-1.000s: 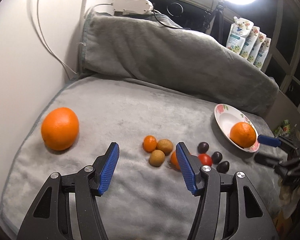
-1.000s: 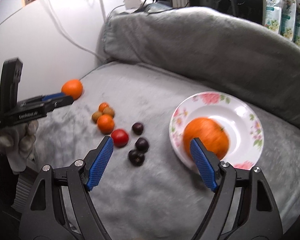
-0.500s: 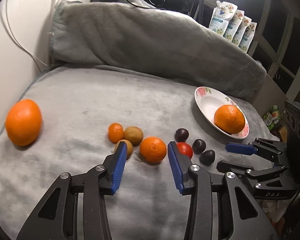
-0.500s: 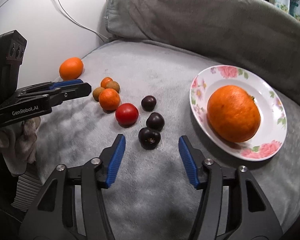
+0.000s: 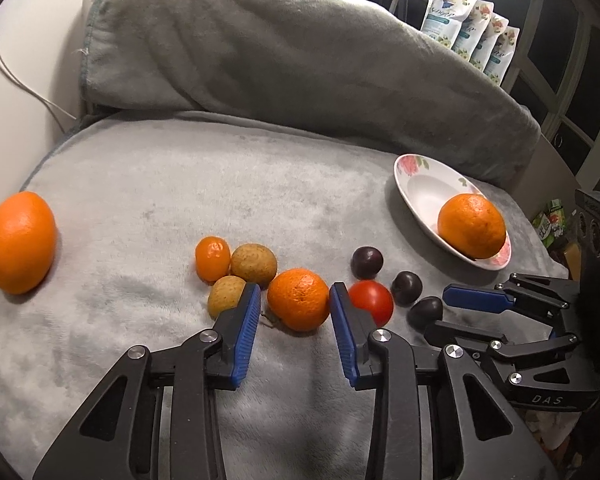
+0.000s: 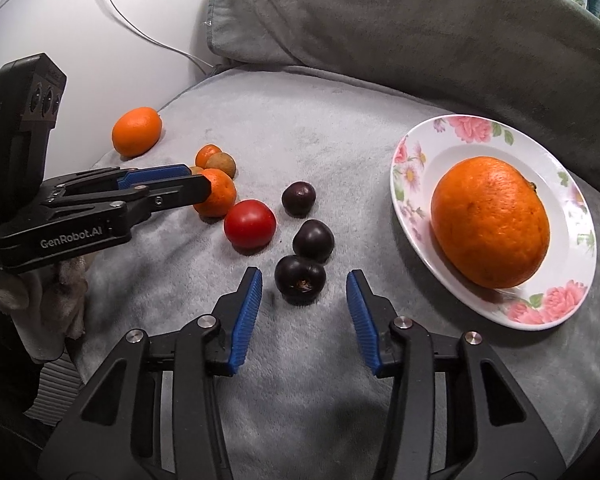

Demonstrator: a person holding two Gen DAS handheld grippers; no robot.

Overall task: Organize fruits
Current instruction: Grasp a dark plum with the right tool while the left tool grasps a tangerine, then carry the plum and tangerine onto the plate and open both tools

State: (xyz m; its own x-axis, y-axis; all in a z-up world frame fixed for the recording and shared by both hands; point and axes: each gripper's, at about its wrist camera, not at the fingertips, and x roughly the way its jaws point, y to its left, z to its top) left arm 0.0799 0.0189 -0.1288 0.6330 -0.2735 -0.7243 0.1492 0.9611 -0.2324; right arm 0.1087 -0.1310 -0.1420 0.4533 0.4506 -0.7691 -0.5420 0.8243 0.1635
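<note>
My left gripper [image 5: 294, 294] is open, its blue pads on either side of a tangerine [image 5: 299, 299] on the grey blanket, apart from it. Beside it lie two brown kiwis [image 5: 253, 263], a small orange fruit [image 5: 212, 258], a red tomato [image 5: 374, 301] and three dark plums [image 5: 366, 262]. A large orange [image 5: 19, 242] lies far left. My right gripper [image 6: 304, 278] is open around the nearest plum [image 6: 300, 278]. A floral plate [image 6: 416, 164] at right holds a big orange [image 6: 490, 222].
A rolled grey blanket [image 5: 300, 60] forms a raised wall behind the fruit. A white wall with a cable [image 6: 148, 32] is on the left. White pouches [image 5: 472, 36] stand at the back right. The blanket's edge drops off at right [image 5: 540, 256].
Both grippers moved forward and down. The left now brackets the tangerine. The right now brackets the nearest plum. Both jaws have narrowed compared with a second ago.
</note>
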